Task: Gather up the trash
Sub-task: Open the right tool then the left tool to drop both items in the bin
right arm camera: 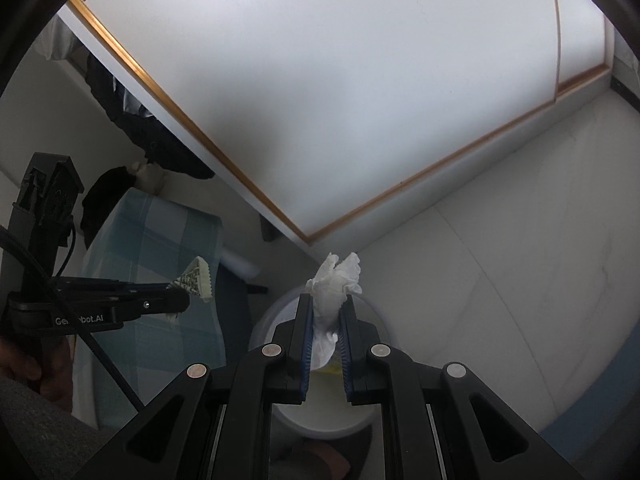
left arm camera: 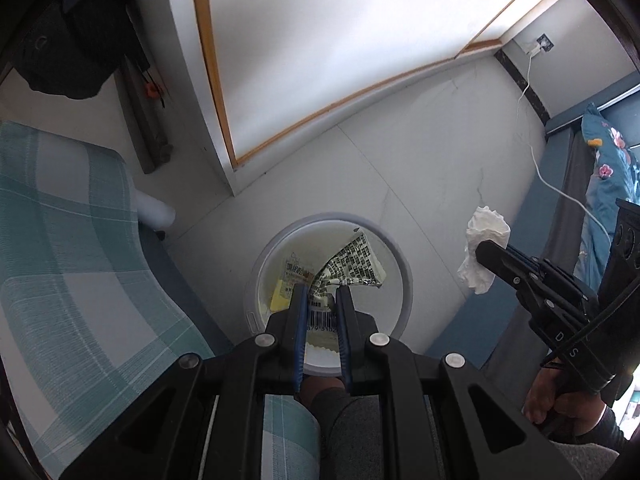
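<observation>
Your left gripper is clenched on the printed wrapper, holding it directly above the open white bin so a release should drop it straight in. The wrapper's long axis runs forward and to the right from the fingertips, its free end pointing away from you. Your right gripper is clamped on the crumpled tissue, whose length stands up out of the fingers, poised over the bin's rim, likely waiting its turn.
</observation>
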`<control>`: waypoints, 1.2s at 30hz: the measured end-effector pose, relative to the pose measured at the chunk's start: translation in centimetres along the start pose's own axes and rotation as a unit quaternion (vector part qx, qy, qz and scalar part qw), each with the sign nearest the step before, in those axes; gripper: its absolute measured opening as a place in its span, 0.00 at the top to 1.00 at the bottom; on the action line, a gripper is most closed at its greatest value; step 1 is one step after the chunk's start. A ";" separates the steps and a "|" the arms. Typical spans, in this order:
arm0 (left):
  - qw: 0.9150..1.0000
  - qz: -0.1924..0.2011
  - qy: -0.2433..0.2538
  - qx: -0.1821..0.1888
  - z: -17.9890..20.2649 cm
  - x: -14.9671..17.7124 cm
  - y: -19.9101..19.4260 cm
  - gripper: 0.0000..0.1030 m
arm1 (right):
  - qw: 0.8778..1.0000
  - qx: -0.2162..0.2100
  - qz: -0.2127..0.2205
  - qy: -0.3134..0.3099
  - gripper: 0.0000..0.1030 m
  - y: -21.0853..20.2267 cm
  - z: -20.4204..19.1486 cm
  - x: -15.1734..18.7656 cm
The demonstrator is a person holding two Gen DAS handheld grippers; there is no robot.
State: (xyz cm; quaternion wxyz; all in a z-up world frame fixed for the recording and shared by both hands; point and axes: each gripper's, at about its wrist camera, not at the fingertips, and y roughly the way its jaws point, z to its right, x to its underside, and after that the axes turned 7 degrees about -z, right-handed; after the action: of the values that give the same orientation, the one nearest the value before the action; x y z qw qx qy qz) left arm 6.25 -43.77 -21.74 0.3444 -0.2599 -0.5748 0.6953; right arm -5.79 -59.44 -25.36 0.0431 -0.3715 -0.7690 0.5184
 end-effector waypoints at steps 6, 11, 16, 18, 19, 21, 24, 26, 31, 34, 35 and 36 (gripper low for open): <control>0.998 -0.060 0.019 -0.015 0.5 -0.8 2.8 0.91 | 0.999 -0.012 -0.032 0.032 0.89 3.2 1.7 0.4; 0.995 -0.093 0.026 -0.013 0.7 -1.1 4.1 0.91 | 0.997 -0.021 -0.065 0.040 0.89 5.6 2.1 1.5; 0.992 -0.123 0.023 -0.022 0.8 -1.6 5.7 0.90 | 0.994 -0.030 -0.094 0.052 0.89 7.9 2.2 2.4; 0.991 -0.130 0.021 -0.026 0.9 -1.8 6.3 0.90 | 0.992 -0.035 -0.106 0.055 0.89 8.6 2.2 2.6; 0.990 -0.134 0.021 -0.028 0.9 -1.8 6.7 0.90 | 0.991 -0.035 -0.112 0.057 0.87 8.9 2.2 2.8; 0.989 -0.142 0.017 -0.029 0.7 -2.0 7.3 0.90 | 0.990 -0.039 -0.124 0.060 0.86 9.7 2.1 3.0; 0.986 -0.161 0.012 -0.029 0.5 -2.1 8.1 0.88 | 0.988 -0.039 -0.137 0.058 0.86 10.5 1.7 3.2; 0.985 -0.172 0.011 -0.028 0.2 -2.1 8.6 0.87 | 0.987 -0.038 -0.143 0.062 0.84 10.7 1.7 3.4; 0.986 -0.163 0.008 -0.034 0.0 -2.1 8.5 0.72 | 0.986 -0.043 -0.152 0.060 0.74 10.8 1.7 3.6; 0.987 -0.153 0.006 -0.037 -0.2 -2.0 8.4 0.57 | 0.986 -0.036 -0.153 0.060 0.62 10.6 1.9 3.8; 0.988 -0.150 0.007 -0.036 -0.3 -2.0 8.4 0.55 | 0.986 -0.034 -0.152 0.061 0.60 10.5 2.0 3.9; 0.988 -0.148 0.008 -0.035 -0.3 -2.0 8.3 0.51 | 0.986 -0.034 -0.152 0.062 0.57 10.4 2.1 3.9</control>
State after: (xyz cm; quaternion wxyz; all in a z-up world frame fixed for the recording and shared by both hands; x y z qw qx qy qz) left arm 6.24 -45.97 -29.95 0.4388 -0.1897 -0.6279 0.6141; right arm -4.08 -56.71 -36.23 0.1563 -0.2823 -0.8296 0.4558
